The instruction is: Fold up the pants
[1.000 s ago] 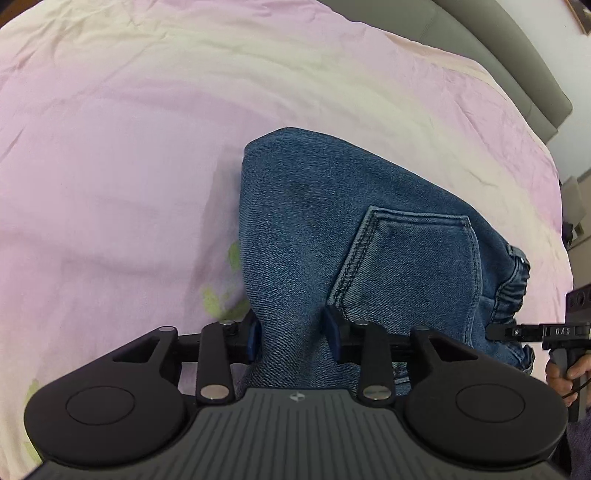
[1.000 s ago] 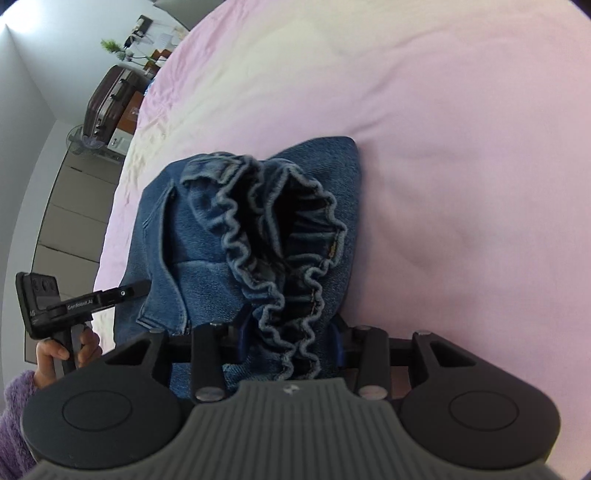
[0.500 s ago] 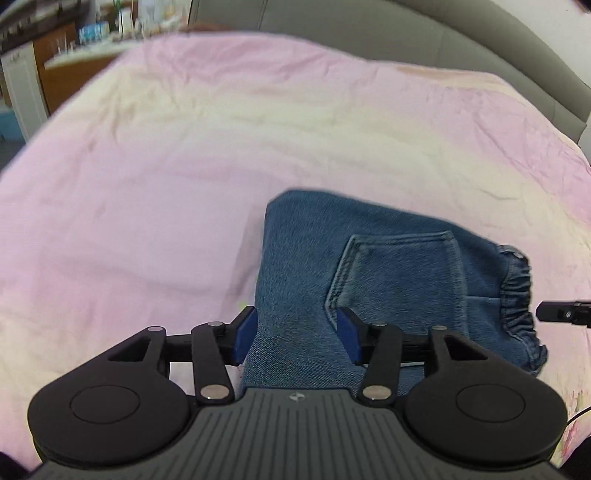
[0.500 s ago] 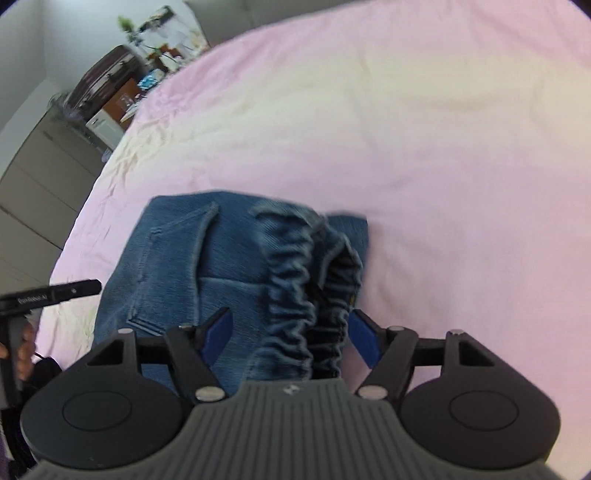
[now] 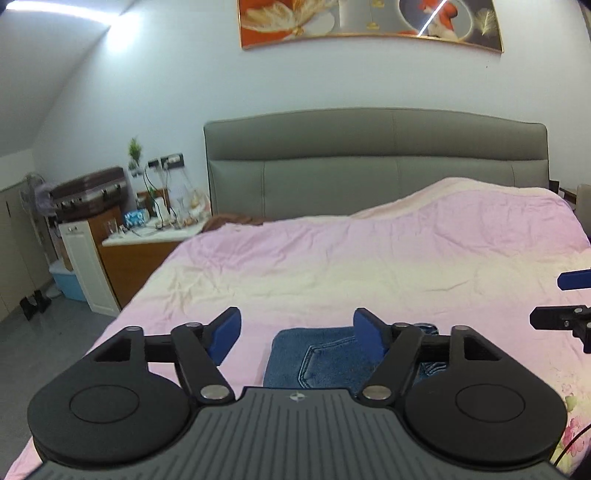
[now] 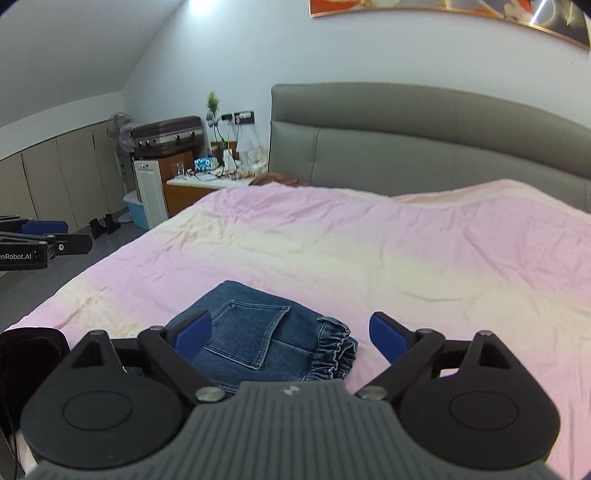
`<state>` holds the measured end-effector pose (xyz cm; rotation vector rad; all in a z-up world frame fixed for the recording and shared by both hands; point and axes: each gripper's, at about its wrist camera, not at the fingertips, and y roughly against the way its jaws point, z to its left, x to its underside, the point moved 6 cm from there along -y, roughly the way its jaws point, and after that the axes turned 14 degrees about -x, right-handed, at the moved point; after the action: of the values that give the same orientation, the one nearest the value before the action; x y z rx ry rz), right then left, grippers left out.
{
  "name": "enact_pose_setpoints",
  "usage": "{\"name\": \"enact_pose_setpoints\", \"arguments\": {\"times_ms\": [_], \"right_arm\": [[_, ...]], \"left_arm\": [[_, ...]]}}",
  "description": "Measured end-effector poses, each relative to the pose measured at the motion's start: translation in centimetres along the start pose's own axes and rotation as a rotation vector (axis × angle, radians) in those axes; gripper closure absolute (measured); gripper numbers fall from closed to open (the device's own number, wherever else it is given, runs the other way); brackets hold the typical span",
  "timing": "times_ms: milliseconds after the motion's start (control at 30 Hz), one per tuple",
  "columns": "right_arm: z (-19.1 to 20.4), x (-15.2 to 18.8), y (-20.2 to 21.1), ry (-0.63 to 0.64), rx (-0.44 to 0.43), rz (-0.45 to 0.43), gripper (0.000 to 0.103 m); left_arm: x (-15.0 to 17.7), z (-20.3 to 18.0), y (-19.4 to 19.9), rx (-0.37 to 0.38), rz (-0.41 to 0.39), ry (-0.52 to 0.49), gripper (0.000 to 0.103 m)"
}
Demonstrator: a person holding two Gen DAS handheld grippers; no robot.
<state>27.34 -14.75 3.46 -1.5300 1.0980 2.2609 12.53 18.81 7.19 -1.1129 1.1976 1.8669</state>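
2 grippers, 1 pair of jeans, 1 bed.

Left gripper (image 5: 297, 338): jaws spread wide, just been opening, nothing between the blue pads. Right gripper (image 6: 291, 332): same, jaws wide apart, just been opening, pads clear of cloth. Neither touches anything.

Jeans (image 6: 258, 339): folded into a compact stack, lying on the pink bedspread (image 6: 369, 258) just below and ahead of both tools. From the right gripper they sit under the gap and toward its left finger; 1 back pocket faces up, the gathered elastic waistband is at the stack's right edge. From the left gripper the jeans (image 5: 314, 358) show below the gap and toward the right finger, partly hidden by it and by the tool body.

Each tool shows in the other's view: right gripper's fingers at the far right edge of the left cam (image 5: 565, 306), left gripper's at the far left edge of the right cam (image 6: 44, 240).

Farther ahead: open bedspread, pink w/ pale yellow patches, wrinkled. Beyond it 1 grey padded headboard (image 6: 406, 140). Something brown lies at the bedspread's far edge by the headboard, can't tell what.

Ahead-left of the bed: 1 nightstand (image 6: 192, 188) w/ clutter on top, incl. 1 glass, 1 small lamp, cables. 1 white cabinet (image 6: 147, 192) beside it, 1 dark suitcase (image 6: 166, 136) above, 1 fan (image 6: 120, 133) further left. 1 blue bin (image 6: 135, 210) on the floor, holding what I can't tell. 1 pair of dark boots (image 6: 103, 225) nearby. 1 small plant (image 6: 212, 103) on the wall shelf, 1 framed picture (image 5: 369, 22) above the headboard.
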Motion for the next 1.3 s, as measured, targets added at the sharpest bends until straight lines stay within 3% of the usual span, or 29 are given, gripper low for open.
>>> {"name": "enact_pose_setpoints", "arguments": {"times_ms": [133,333,467,667,900,1300], "right_arm": [[3.3,2.2,4.3,0.078,0.026,-0.066,0.007],[6.2,7.1,8.1,0.091,0.073,-0.139,0.006],[7.2,10.6,8.8,0.101,0.108,-0.145,0.006],[7.0,14.7,7.6,0.078,0.118,-0.09,0.006],[6.2,16.3,7.5,0.04,0.136,-0.089,0.006],[5.5,16.2,7.9,0.023,0.141,-0.106,0.006]], "left_arm": [[1.1,-1.2,4.1,-0.055,-0.048,0.012,0.01],[4.8,-3.0,6.3,-0.072,0.004,0.053,0.009],[7.6,-3.6,6.2,-0.088,0.043,0.094,0.009],[11.4,-5.6,6.3,-0.102,0.104,0.048,0.009],[13.2,-7.7,7.1,-0.082,0.127,0.019,0.009],[13.2,-8.5,7.2,-0.077,0.119,0.005,0.009]]}}
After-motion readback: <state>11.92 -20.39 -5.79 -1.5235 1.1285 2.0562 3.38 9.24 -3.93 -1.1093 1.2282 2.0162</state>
